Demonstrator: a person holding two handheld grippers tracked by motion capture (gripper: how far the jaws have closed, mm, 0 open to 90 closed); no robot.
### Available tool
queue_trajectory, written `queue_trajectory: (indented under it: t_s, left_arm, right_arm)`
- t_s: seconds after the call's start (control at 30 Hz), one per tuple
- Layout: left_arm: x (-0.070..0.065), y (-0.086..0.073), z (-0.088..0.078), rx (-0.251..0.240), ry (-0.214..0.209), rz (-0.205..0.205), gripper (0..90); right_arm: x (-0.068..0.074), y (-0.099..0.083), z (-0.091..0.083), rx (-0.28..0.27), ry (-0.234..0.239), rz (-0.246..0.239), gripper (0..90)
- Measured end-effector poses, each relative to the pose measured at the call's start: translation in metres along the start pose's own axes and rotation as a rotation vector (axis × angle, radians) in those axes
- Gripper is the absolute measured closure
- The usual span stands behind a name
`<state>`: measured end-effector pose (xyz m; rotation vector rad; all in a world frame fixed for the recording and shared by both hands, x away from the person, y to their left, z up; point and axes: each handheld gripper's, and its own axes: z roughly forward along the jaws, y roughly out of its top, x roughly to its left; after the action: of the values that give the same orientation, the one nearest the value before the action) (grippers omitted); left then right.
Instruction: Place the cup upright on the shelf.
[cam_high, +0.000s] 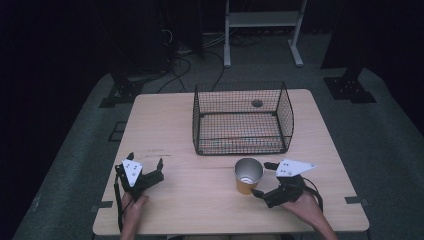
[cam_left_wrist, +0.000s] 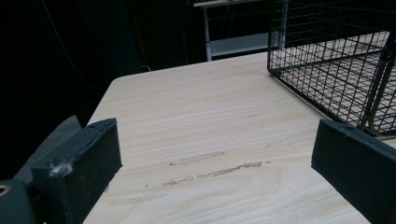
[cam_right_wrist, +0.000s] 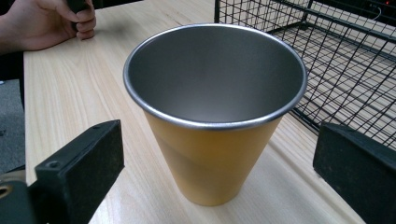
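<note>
Cup (cam_high: 248, 176): yellow-orange outside, bare metal inside, upright on the bench (cam_high: 200, 210), just in front of the wire basket (cam_high: 242, 119) and apart from it. I see nothing inside the cup.

Right tool (cam_high: 264, 178): jaws spread wide, 1 on each side of the cup. In the right gripper view the cup (cam_right_wrist: 212, 121) sits between them with a gap on both sides, so no contact yet. I hold it low, close to the bench top.

Left tool (cam_high: 146, 169): jaws spread, holding nothing, resting near the bench's left front, well apart from the cup. Its own view looks over bare wood (cam_left_wrist: 201, 140) toward a basket corner (cam_left_wrist: 336, 70).

Step, my judgement: I am lined up to close the right tool on the cup, probably to lift it into the basket.

Risk 1: the wall tapers and is smooth; a pinch low on the narrow part could let the cup slide or tilt in the pads.

Risk 2: if 1 jaw touches first, the light cup may get pushed or tipped toward the basket.

Risk 3: the basket wall stands high; a low carry could knock the cup on the top wire.

Risk 4: the trailing cable could drag during the lift.
</note>
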<state>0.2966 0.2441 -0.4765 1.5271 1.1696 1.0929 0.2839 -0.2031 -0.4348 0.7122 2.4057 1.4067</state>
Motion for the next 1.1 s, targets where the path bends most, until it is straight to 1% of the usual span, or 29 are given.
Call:
queue_trajectory:
  t_s: [0.07, 0.13, 0.23, 0.3, 0.4, 0.53, 0.67, 0.77, 0.9, 0.93, 1.0, 1.03, 1.1]
  left_arm:
    - [0.000, 0.000, 0.000, -0.002, -0.002, 0.000, 0.8]
    - [0.000, 0.000, 0.000, -0.002, -0.004, 0.001, 0.8]
    - [0.000, 0.000, 0.000, -0.001, 0.000, 0.002, 0.8]
    - [0.000, 0.000, 0.000, -0.002, -0.002, 0.001, 0.8]
    - [0.000, 0.000, 0.000, -0.001, -0.003, 0.000, 0.8]
    - [0.000, 0.000, 0.000, -0.002, -0.002, 0.003, 0.8]
    - [0.000, 0.000, 0.000, -0.001, -0.002, 0.002, 0.8]
    - [0.000, 0.000, 0.000, -0.003, -0.002, 0.004, 0.8]
    - [0.000, 0.000, 0.000, -0.002, -0.004, 0.001, 0.8]
    - [0.000, 0.000, 0.000, -0.001, -0.003, 0.001, 0.8]
    - [0.000, 0.000, 0.000, -0.002, -0.002, 0.001, 0.8]
    - [0.000, 0.000, 0.000, -0.002, -0.002, 0.000, 0.8]
    - [0.000, 0.000, 0.000, -0.002, -0.003, -0.001, 0.8]
  right_arm:
    - [0.001, 0.001, 0.002, 0.004, 0.002, -0.001, 1.3]
    - [0.002, 0.003, 0.006, 0.013, 0.003, -0.015, 1.3]
    - [0.001, 0.005, 0.010, 0.010, 0.010, -0.012, 1.3]
    - [0.001, 0.007, 0.012, 0.009, 0.006, -0.013, 1.3]
    - [0.001, 0.010, 0.015, -0.004, 0.009, -0.013, 1.3]
    - [0.002, 0.010, 0.021, -0.002, 0.022, -0.001, 1.3]
    - [0.002, 0.012, 0.027, -0.002, 0.020, -0.009, 1.3]
    - [0.001, 0.013, 0.030, -0.007, 0.021, 0.004, 1.3]
    - [0.002, 0.016, 0.034, 0.000, 0.022, -0.007, 1.4]
    - [0.001, 0.016, 0.035, 0.000, 0.022, -0.006, 1.7]
    - [0.001, 0.016, 0.035, 0.001, 0.027, -0.001, 9.8]
    - [0.001, 0.016, 0.035, -0.003, 0.030, -0.004, 11.4]
    - [0.000, 0.016, 0.034, 0.002, 0.032, -0.012, 11.6]
